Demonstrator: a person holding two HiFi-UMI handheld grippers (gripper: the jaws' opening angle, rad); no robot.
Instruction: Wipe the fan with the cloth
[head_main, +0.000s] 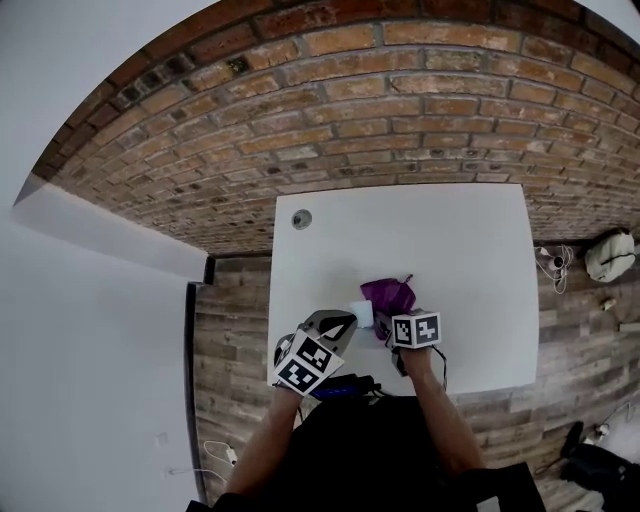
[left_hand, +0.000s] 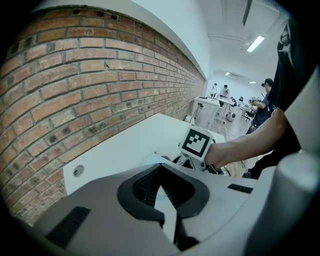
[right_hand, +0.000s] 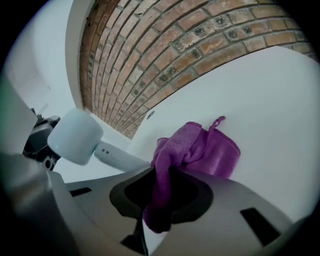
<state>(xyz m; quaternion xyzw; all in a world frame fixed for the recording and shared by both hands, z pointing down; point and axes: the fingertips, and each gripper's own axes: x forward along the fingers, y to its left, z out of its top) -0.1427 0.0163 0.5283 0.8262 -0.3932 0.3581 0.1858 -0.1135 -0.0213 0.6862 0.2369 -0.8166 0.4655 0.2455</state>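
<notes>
Both closed: left gripper (head_main: 340, 322) clamped the fan (right_hand: 75, 136), likely to steady it; right gripper (right_hand: 159, 207) pinched the cloth (right_hand: 202, 147), bunched on the table (head_main: 450, 240) just right of the fan.

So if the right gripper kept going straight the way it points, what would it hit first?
Probably the white table, through the purple cloth that the right gripper pinches, bunched just ahead. The fan sits off to one side.
</notes>
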